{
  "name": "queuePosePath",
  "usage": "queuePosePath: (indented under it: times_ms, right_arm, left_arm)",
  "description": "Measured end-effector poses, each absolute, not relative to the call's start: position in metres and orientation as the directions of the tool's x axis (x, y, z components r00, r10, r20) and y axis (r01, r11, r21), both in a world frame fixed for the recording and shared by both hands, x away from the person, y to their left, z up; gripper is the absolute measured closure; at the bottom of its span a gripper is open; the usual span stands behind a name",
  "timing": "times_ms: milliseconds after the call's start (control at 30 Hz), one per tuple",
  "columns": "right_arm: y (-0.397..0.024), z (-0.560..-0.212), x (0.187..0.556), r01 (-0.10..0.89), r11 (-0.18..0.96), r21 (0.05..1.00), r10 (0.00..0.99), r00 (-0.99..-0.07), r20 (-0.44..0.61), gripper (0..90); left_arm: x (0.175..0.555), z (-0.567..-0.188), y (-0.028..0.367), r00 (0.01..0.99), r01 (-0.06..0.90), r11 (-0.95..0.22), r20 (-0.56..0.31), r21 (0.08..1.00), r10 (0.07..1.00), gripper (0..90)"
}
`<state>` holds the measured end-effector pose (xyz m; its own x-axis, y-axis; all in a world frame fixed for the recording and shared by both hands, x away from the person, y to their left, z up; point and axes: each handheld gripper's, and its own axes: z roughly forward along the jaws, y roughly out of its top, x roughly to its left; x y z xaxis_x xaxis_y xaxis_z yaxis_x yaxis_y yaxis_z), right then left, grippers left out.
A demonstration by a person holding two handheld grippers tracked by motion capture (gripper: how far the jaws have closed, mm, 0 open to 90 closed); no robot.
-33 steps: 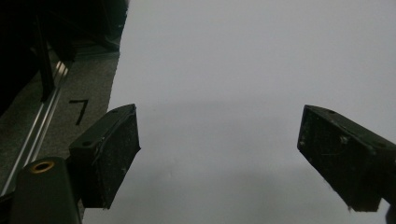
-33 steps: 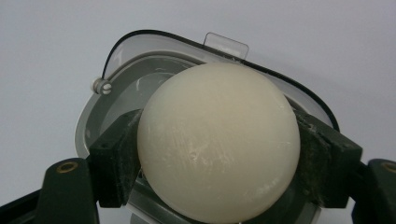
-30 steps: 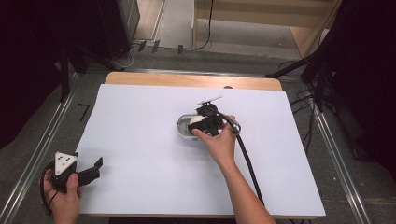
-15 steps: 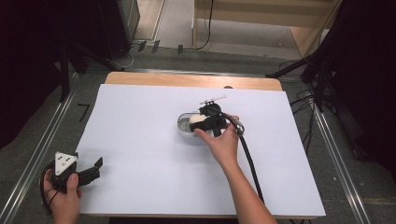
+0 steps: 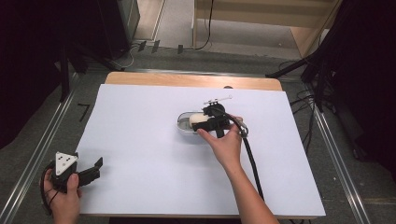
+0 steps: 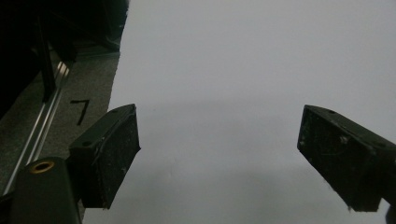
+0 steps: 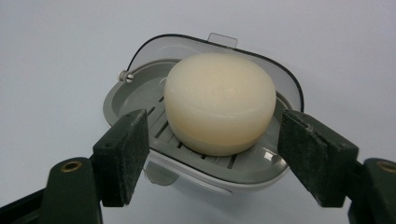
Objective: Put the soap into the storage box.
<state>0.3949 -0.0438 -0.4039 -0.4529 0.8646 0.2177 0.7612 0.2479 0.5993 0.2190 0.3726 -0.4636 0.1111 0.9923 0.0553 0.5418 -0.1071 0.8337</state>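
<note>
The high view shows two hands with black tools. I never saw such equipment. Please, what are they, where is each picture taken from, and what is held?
A person holds a two-jaw gripper in each hand. The high view comes from a fixed camera above the table; the other two come from cameras riding on the grippers, looking along their black jaws. On the white sheet stands a grey soap dish, lid open, with a pale soap bar inside. The left gripper sits at the sheet's near corner, open and empty. The right gripper has just been closing its jaws, one each side of the bar; whether they touch it is unclear.
</note>
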Motion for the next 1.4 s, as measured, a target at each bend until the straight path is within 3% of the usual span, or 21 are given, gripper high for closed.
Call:
queuePosePath:
  times_ms: [400,833,967,1067,1400]
  right_arm:
    - [-0.064,-0.402,0.382,0.755,0.226,0.615,0.854,-0.457,0.247,24.1]
    - [-0.088,-0.412,0.366,0.735,0.237,0.635,0.85,-0.474,0.231,12.0]
    - [-0.094,-0.417,0.362,0.743,0.237,0.626,0.855,-0.466,0.23,2.4]
    - [-0.099,-0.421,0.359,0.742,0.244,0.624,0.854,-0.469,0.224,0.1]
    - [-0.119,-0.434,0.347,0.739,0.225,0.635,0.859,-0.458,0.228,0.0]
  left_arm:
    - [0.219,-0.464,0.373,0.111,0.543,-0.109,0.057,0.833,0.992,13.6]
    - [0.219,-0.464,0.372,0.109,0.542,-0.111,0.061,0.833,0.992,13.6]
    - [0.219,-0.464,0.372,0.111,0.542,-0.112,0.061,0.833,0.992,13.6]
    - [0.219,-0.464,0.372,0.111,0.542,-0.112,0.062,0.833,0.992,13.6]
    - [0.219,-0.464,0.372,0.111,0.541,-0.112,0.061,0.833,0.992,13.6]
